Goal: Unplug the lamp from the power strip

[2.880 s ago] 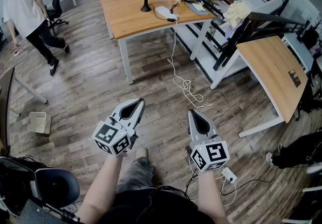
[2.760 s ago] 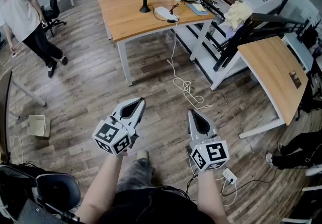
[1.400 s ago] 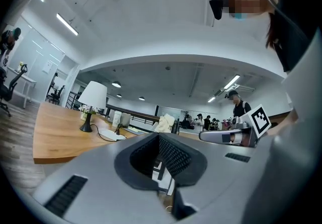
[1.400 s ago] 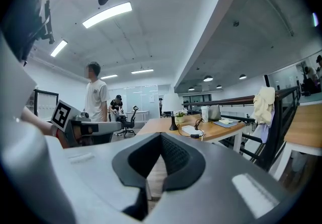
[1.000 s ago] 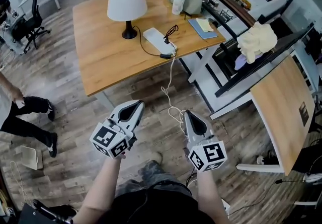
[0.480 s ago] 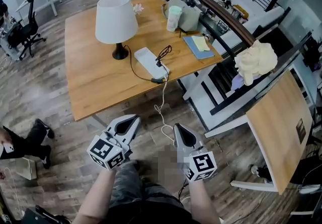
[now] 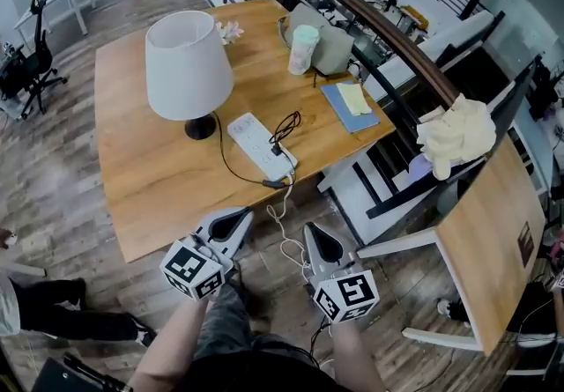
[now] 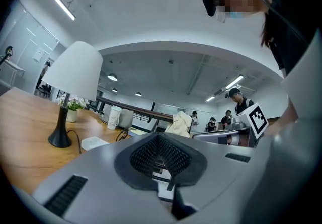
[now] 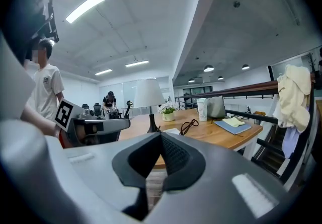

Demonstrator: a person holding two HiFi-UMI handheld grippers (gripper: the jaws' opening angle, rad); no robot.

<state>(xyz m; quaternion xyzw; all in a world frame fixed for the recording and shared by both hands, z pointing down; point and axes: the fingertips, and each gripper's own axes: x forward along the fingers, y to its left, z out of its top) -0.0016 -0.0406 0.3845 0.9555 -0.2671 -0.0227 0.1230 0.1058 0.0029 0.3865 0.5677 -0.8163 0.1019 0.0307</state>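
Lamp [image 7: 188,64] | on wooden table [image 7: 141,192], beside power strip [image 7: 256,142] | wood-plank floor [image 7: 53,174]

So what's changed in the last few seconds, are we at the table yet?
The person has walked up to the table, so the lamp and power strip now lie just beyond the left gripper and right gripper. Nothing taken hold of or let go. Unchanged: both grippers shut and empty, side by side; lamp plug still in the strip.

Count on the light wooden desk [image 7: 141,179]: one of each
One white-shaded lamp with black stem [image 7: 188,73]; one white oblong power strip [image 7: 258,144]; one tall pale tumbler [image 7: 303,48]; one flat blue notebook [image 7: 345,119]; one small pot of white flowers [image 7: 230,29].
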